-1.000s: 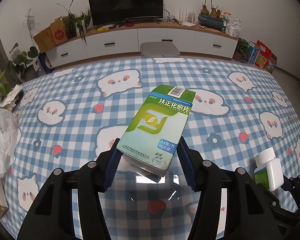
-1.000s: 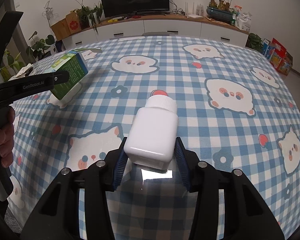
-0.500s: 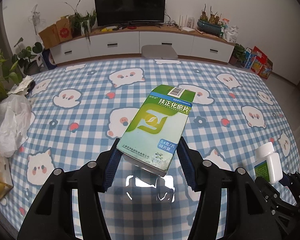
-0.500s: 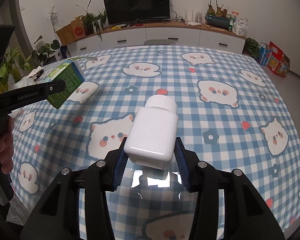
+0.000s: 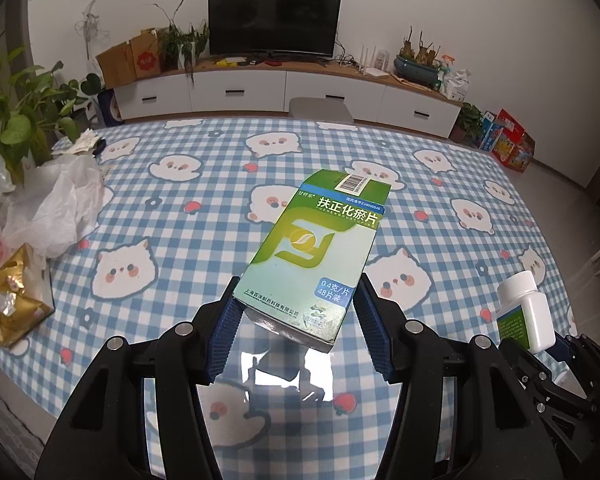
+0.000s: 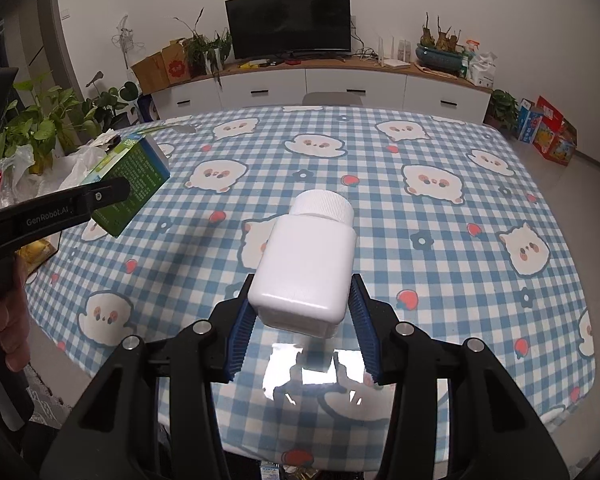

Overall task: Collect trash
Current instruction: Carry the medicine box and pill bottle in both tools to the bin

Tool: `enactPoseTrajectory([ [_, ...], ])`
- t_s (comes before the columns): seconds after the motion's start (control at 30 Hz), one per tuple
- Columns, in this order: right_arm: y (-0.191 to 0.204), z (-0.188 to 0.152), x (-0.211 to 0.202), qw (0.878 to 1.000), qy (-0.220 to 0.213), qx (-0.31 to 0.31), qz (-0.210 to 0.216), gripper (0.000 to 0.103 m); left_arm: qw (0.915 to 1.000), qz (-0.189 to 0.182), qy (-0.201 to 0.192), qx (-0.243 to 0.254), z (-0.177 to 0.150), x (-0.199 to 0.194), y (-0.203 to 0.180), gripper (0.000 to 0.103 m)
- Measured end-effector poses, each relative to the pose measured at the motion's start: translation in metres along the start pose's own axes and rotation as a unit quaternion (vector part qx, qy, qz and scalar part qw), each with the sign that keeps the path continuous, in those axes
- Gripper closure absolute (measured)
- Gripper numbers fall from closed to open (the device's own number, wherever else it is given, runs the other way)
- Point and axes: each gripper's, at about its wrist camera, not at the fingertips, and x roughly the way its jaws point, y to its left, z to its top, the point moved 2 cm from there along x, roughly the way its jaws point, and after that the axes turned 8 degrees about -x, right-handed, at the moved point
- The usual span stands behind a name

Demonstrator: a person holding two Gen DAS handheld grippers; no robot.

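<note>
The left gripper (image 5: 296,322) is clamping the near end of a green medicine box (image 5: 320,252), carrying it clear above the checked tablecloth (image 5: 180,216); the right gripper (image 6: 300,320) is pinching the base of a white pill bottle (image 6: 306,270), also aloft. A crumpled white plastic bag (image 5: 56,208) is lying at nine o'clock in the left view, probably the trash destination. Since the box is cantilevering far past the pads, a quick swing could be levering it loose; the smooth bottle could be slipping too.

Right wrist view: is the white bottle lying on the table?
No, the bottle is clamped in the right claw, lifted above the table.
</note>
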Motion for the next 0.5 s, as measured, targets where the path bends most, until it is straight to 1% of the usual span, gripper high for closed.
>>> enactPoseTrajectory([
  [0.27, 0.021, -0.025, -0.037, 1.000, -0.005, -0.007, 0.002, 0.060, 0.9998, -0.004, -0.003, -0.019, -0.039, -0.044, 0.019, 0.048],
  [0.5, 0.041, -0.057, -0.063, 1.000, -0.005, -0.012, 0.004, 0.060, 0.9998, -0.008, -0.006, -0.019, -0.080, -0.076, 0.023, 0.048],
])
